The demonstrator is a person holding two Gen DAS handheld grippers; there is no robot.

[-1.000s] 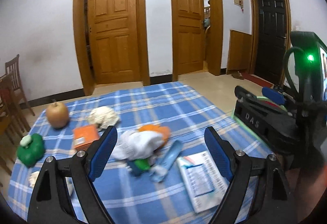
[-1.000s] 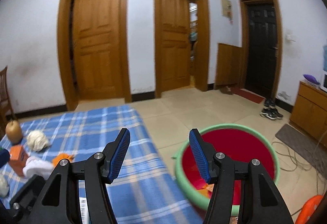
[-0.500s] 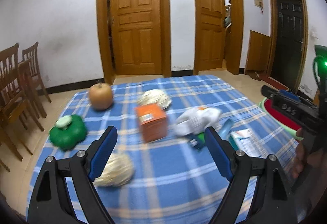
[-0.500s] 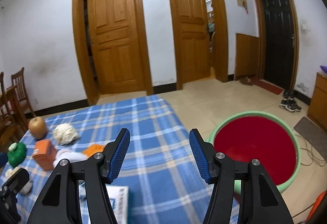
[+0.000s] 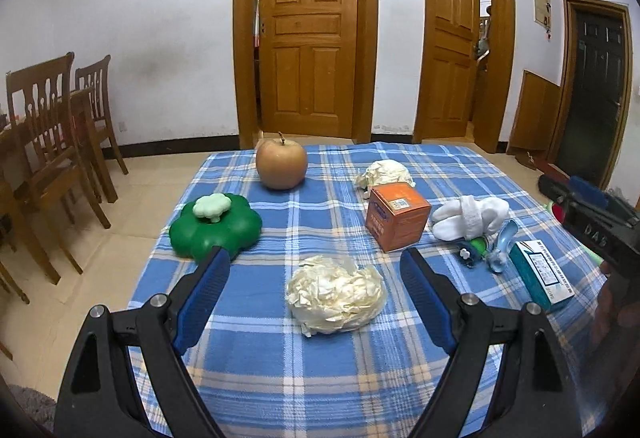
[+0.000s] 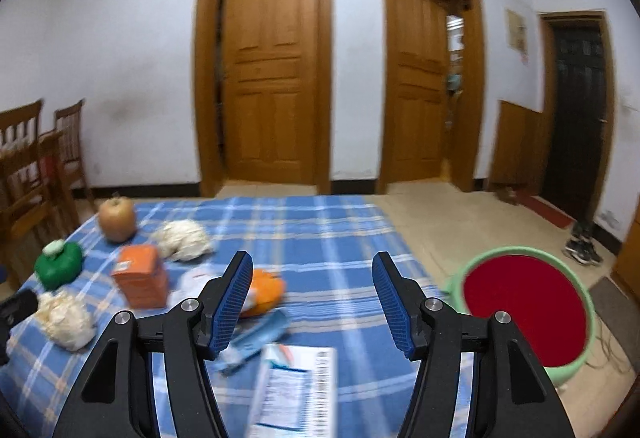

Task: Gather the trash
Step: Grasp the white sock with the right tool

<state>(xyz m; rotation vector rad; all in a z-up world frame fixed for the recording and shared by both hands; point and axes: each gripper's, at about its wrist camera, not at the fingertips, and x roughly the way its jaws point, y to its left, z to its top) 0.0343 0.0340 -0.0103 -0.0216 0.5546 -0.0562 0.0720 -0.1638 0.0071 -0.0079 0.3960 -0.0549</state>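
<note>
Blue plaid cloth (image 5: 320,378) is covering the table we are working at, in a white-walled room with wooden doors. We are holding the left gripper (image 5: 316,302) with its jaws spread wide and empty, framing the near crumpled paper ball (image 5: 336,294), which is lying on the cloth between the blue pads and apparently untouched. We are holding the right gripper (image 6: 312,302) equally wide and empty above the table's right part, with the red-lined green basin (image 6: 524,318) sitting on the floor just past the table edge.

Risks, as we are judging them: the ball is looking light and loosely packed, so a closing pad could push it along the cloth rather than trap it, or pinch only an outer fold and let it drop on the way to the basin. Closing low could also be snagging the cloth. The green broccoli-shaped toy (image 5: 214,228) is sitting just beside the left pad and could be knocked.

Appearance of the trash: the near ball is cream-white, heavily creased and somewhat flattened. A second paper ball (image 5: 384,174) is lying farther back, behind the orange box (image 5: 398,218). An apple (image 5: 282,164), white socks (image 5: 472,218) and a teal carton (image 5: 542,274) are sharing the cloth; the right view is too blurred for finer detail.
</note>
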